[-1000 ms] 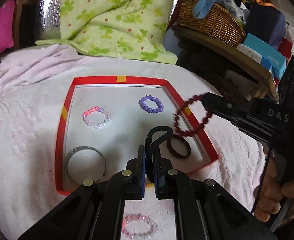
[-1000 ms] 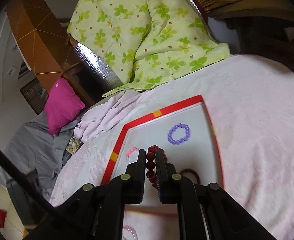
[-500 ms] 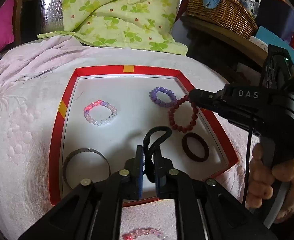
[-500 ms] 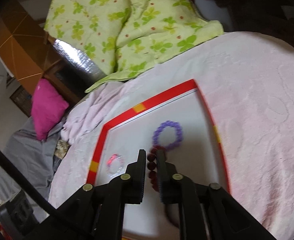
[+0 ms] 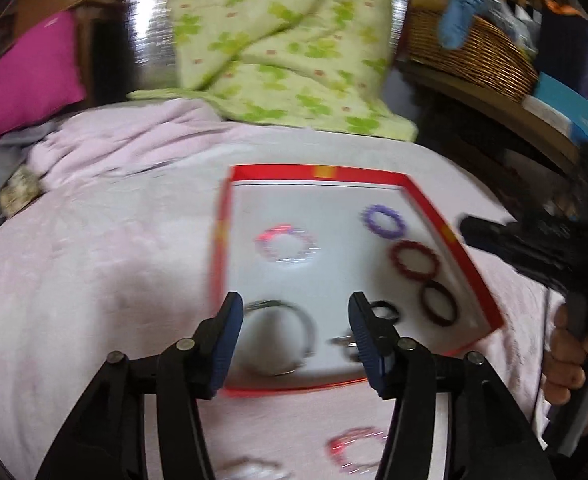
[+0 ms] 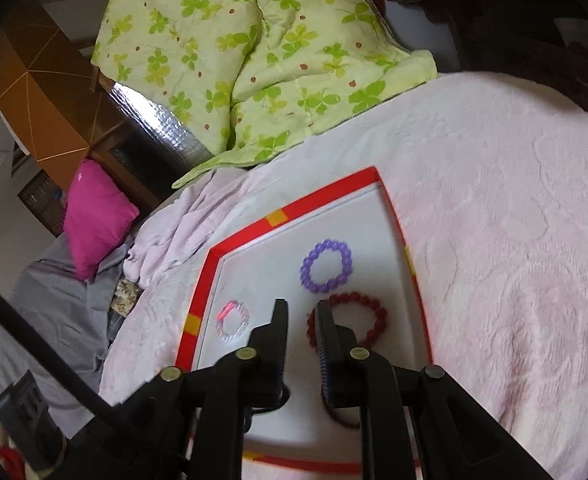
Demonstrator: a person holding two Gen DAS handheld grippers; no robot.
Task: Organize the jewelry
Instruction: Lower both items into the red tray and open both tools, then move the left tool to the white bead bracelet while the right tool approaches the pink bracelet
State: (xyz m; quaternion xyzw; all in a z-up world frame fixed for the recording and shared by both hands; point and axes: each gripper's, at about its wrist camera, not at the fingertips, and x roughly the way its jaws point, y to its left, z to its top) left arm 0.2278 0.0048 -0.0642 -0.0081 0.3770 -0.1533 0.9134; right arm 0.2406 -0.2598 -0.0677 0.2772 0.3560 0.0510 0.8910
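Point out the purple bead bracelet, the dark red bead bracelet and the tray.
purple bead bracelet (image 6: 326, 267): right wrist view, left beads.
dark red bead bracelet (image 6: 378, 316): right wrist view, right beads.
tray (image 6: 314, 205): right wrist view, far red rim.

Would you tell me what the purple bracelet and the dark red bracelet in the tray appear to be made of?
Purple bracelet: round, glossy beads, probably glass or plastic, judging by their soft sheen. Dark red bracelet: round beads with a duller shine, perhaps polished wood or stone; the pictures cannot settle which.

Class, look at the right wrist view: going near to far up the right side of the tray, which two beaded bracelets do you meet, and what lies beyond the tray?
Dark red bead bracelet → purple bead bracelet → tray's far red rim → green clover quilt.
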